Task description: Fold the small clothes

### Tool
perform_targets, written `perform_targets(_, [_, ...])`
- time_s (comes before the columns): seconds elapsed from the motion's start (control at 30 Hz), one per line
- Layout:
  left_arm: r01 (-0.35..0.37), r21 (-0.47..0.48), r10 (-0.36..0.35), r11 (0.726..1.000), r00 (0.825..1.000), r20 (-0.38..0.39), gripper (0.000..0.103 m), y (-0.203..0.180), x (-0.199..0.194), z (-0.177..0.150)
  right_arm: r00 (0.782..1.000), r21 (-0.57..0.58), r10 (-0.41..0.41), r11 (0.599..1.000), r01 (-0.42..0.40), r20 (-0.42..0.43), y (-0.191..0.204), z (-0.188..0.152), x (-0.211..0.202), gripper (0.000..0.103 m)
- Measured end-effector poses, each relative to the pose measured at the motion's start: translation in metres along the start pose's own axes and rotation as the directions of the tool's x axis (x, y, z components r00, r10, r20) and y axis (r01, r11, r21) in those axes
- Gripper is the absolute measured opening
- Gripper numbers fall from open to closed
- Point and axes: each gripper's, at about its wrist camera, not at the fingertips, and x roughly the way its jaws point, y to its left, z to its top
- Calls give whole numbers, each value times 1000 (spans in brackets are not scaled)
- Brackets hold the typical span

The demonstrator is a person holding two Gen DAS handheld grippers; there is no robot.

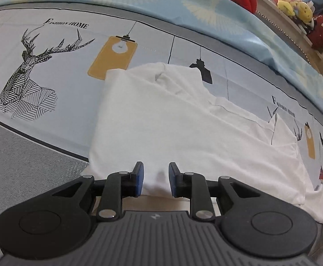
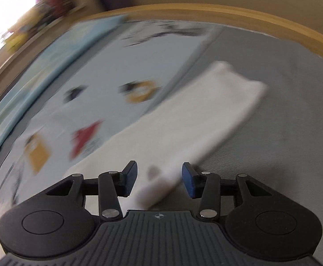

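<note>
A: How far along is the folding looking?

B: Partway, I'd judge. The white garment is lying on the bed sheet, the one printed with deer and lamps, and its sides are looking already turned in, so it is forming a long band rather than a spread-out shirt. The end-to-end folds are seemingly what is remaining.

A: What is the left gripper doing?

B: It is hovering at the near edge of the garment with its jaws partly open, blue pads on either side of the cloth. Nothing is being pinched as far as I can see.

A: And the right gripper?

B: Its view is smeared by motion blur. The jaws are standing wider apart, and the near end of the white garment is lying between them, but they are not closing on it.

A: Anything else around?

B: A light blue blanket is lying beyond, and plush toys are sitting on a far shelf.
</note>
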Motion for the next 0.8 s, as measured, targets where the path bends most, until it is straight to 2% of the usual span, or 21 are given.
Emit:
perform_targets(0.07, [0, -2, 0, 1000, 1000, 0, 27, -1, 1, 1, 999, 87, -39, 995, 39, -2, -22, 7, 9, 47])
perform_targets(0.13, [2, -3, -2, 1000, 1000, -5, 27, -1, 3, 1, 1000, 155, -19, 988, 20, -4, -37, 10, 17, 47])
perform_targets(0.27, [8, 3, -8, 1000, 1000, -11, 27, -1, 5, 2, 999, 166, 28, 986, -33, 27, -35, 13, 25, 48])
perform_targets(0.3, [9, 3, -9, 1000, 1000, -10, 27, 1, 4, 2, 999, 159, 37, 986, -42, 34, -32, 12, 26, 37])
perform_targets(0.33, [9, 1, -9, 1000, 1000, -8, 27, 2, 3, 3, 999, 153, 33, 988, -37, 34, -29, 12, 28, 15])
perform_targets(0.37, [9, -1, -9, 1000, 1000, -7, 27, 3, 3, 3, 999, 153, 15, 988, -20, 30, -26, 9, 29, 6])
perform_targets(0.43, [8, -7, -8, 1000, 1000, -6, 27, 8, 2, 4, 998, 162, -27, 987, 19, 48, -19, 8, 26, 6])
perform_targets(0.53, [6, -10, -6, 1000, 1000, -8, 27, 13, 0, 5, 989, 90, -84, 993, 74, 121, 13, 7, 6, 5])
perform_targets(0.6, [3, -18, -3, 1000, 1000, -7, 27, 17, -1, 7, 984, 11, -26, 1000, 24, 178, 50, 2, -17, 5])
perform_targets(0.67, [6, -30, -6, 1000, 1000, -1, 27, 22, -4, 9, 969, -114, 107, 990, -83, 223, 98, -16, -47, 5])
perform_targets(0.73, [12, -43, -11, 999, 1000, 7, 27, 26, -8, 11, 942, -245, 241, 952, -182, 235, 143, -43, -74, 5])
perform_targets(0.8, [13, -56, -13, 998, 1000, 11, 27, 30, -10, 13, 899, -377, 396, 874, -306, 189, 190, -83, -100, 5])
